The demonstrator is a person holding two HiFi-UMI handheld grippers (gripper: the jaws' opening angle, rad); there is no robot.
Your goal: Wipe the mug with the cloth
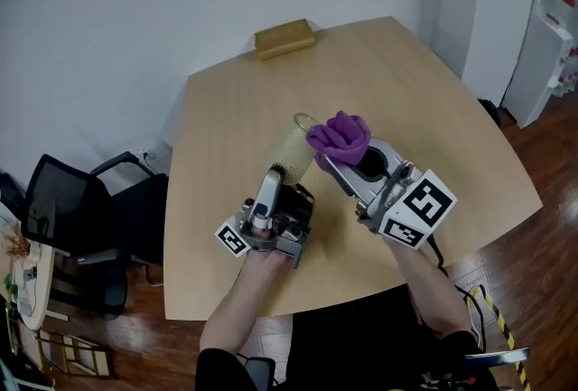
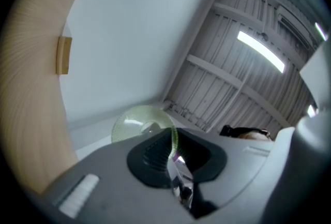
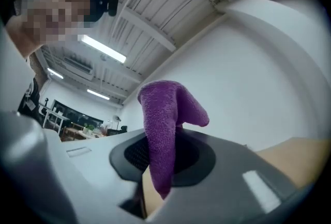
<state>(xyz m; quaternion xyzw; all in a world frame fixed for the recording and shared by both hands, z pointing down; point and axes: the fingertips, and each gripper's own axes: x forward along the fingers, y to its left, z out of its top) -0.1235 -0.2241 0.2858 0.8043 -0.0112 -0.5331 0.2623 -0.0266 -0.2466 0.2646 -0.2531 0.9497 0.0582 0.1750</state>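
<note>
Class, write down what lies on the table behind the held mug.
A tan block sits at the far edge of the table, apart from the mug. The tabletop directly beneath the mug and purple cloth is covered.

Head view down, gripper views upward

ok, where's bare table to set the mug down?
Most of the table is bare: the wide right side out to its edge, the far stretch between the tan block and the mug, and the left strip. Crowded only mid-front, where left gripper, cloth and right gripper meet.
</note>
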